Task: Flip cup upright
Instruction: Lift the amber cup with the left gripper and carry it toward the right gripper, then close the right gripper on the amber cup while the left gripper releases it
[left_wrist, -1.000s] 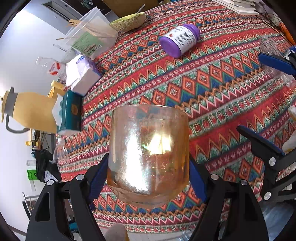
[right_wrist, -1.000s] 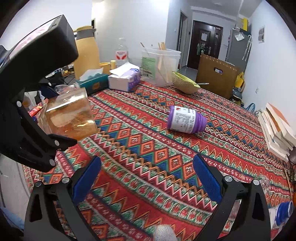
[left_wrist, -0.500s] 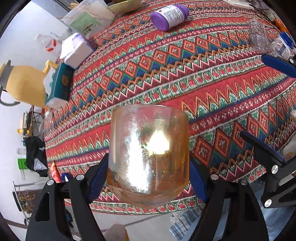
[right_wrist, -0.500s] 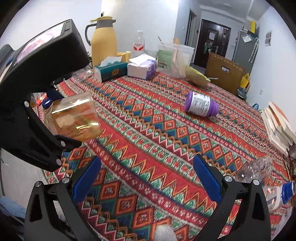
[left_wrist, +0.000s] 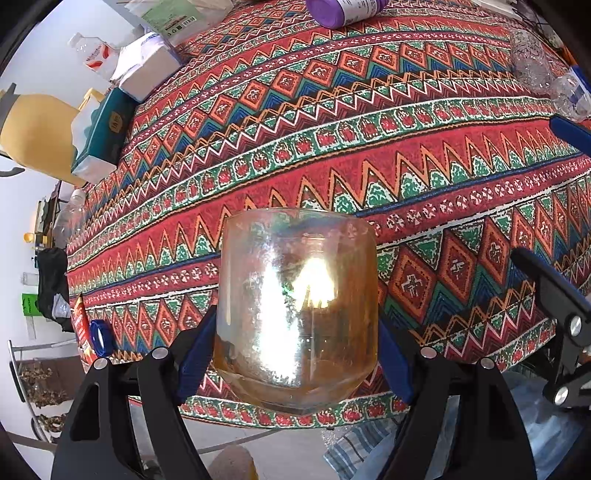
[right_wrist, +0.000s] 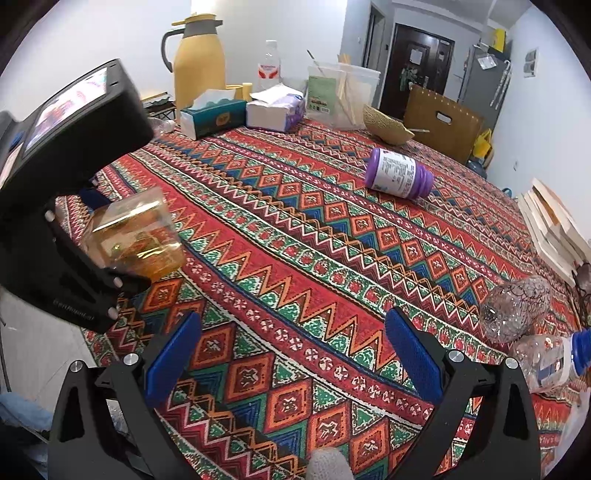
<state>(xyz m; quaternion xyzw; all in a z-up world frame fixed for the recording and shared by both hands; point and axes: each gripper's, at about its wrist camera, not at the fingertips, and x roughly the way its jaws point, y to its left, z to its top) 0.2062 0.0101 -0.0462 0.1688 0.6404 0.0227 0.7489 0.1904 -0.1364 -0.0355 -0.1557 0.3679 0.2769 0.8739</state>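
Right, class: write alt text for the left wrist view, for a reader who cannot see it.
An amber glass cup fills the centre, gripped at its sides between the blue pads of the left tongs above a red, green and blue patterned tablecloth. A purple jar lies on its side at the far edge, and a teal tissue box sits at left.
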